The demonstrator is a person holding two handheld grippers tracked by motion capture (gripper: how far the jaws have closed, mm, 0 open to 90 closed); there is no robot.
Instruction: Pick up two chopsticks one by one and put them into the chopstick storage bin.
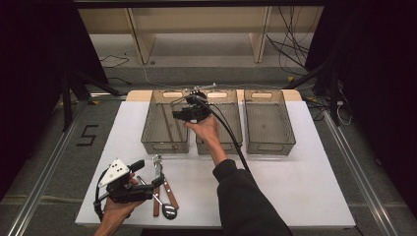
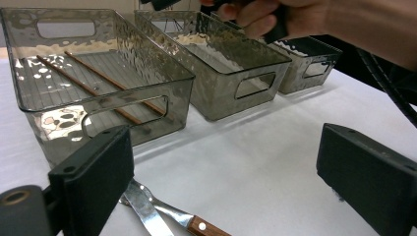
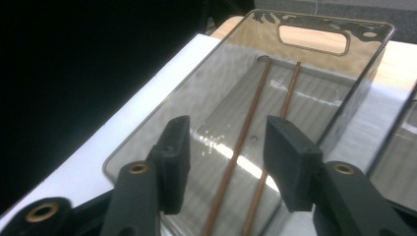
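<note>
1. Chopsticks [image 3: 255,123]: two thin brown sticks are lying side by side on the floor of the left bin [image 1: 150,129], running lengthwise through the centre of the right gripper view and across the upper left of the left gripper view.
2. Right gripper [image 3: 223,169]: it is hovering over the left bin at upper centre of the high view, jaws standing about half open with nothing between the pads; the chopsticks are lying free below them.
3. Left gripper [image 2: 223,182]: it is resting low over the table [image 1: 295,187] at lower left of the high view, jaws spread wide and gripping nothing.
4. Utensils [image 1: 162,189]: metal pieces with wooden handles are lying on the white table just beside the left gripper, at the bottom edge of the left gripper view.
5. Middle bin [image 1: 231,140] and right bin [image 1: 269,123]: both are standing beside the left bin along the upper centre of the high view.
</note>
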